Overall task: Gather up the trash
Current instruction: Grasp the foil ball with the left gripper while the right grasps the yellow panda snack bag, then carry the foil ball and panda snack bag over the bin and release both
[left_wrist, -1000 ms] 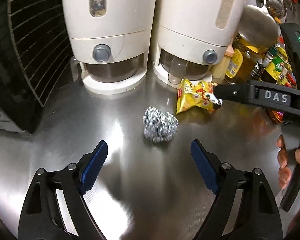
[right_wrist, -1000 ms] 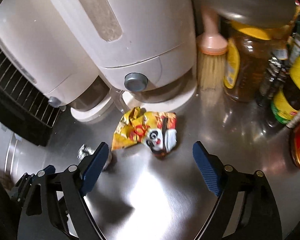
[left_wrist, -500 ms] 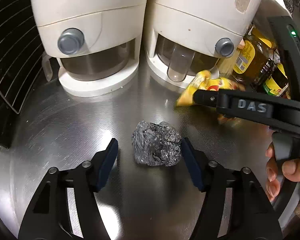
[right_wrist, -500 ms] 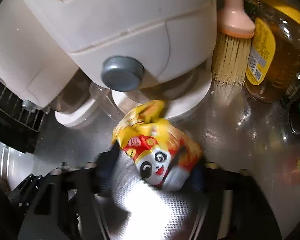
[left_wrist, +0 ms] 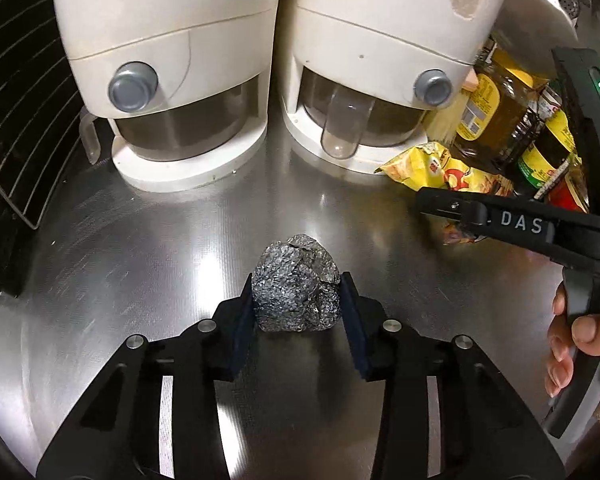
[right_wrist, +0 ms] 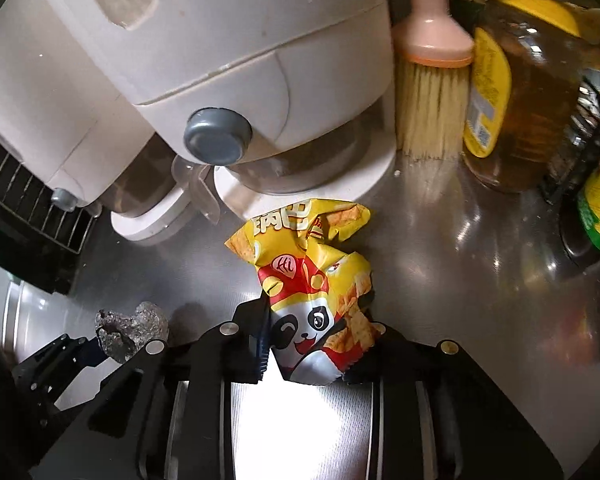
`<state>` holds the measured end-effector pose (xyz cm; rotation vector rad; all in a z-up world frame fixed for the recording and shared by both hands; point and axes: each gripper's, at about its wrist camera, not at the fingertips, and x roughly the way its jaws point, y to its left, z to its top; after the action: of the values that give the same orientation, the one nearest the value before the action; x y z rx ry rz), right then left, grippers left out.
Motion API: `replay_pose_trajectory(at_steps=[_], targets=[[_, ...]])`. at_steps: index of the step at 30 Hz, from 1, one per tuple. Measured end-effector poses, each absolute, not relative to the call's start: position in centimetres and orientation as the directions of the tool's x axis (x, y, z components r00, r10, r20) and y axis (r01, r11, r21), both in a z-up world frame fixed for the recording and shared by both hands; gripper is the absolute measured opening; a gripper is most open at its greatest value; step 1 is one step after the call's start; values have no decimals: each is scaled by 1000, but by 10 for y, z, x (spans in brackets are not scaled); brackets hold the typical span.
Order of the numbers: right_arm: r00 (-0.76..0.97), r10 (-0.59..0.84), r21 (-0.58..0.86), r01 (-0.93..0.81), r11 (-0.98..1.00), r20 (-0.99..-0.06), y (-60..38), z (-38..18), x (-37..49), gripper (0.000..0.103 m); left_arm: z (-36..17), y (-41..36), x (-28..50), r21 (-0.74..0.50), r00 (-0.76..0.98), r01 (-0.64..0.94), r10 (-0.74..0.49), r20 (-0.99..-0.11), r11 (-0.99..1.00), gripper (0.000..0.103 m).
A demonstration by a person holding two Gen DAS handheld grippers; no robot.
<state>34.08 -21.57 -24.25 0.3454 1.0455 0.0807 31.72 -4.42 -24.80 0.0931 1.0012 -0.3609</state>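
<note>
Before the right-hand white dispenser [left_wrist: 384,60]: left gripper [left_wrist: 298,300] closing around foil ball [left_wrist: 296,284]; right gripper [right_wrist: 314,334] closing on yellow snack wrapper [right_wrist: 320,280]. Pinch both firmly, lift straight, avoiding nearby bottles.

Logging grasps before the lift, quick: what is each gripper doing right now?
Left gripper: jaws closing, pads pressing on the foil ball.
Right gripper: jaws closing, pinching the snack wrapper.
</note>
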Motion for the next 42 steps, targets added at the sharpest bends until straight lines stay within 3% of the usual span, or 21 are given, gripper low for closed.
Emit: replay_pose_trajectory(at_steps=[25,31,42], targets=[[569,195,269,47,962,-799,-206,-183,149,27,-195,-23,139,-62,539,310,-229,-810,949,37],[549,172,239,53,970,-818,-208,-196,91,27,-204,-23,89,-60,524,302,-218,-824,951,38],[409,200,255,84,963,-890,-210,-268,11,27,-264,-19,24,-78,431,284,-200,-880,956,38]])
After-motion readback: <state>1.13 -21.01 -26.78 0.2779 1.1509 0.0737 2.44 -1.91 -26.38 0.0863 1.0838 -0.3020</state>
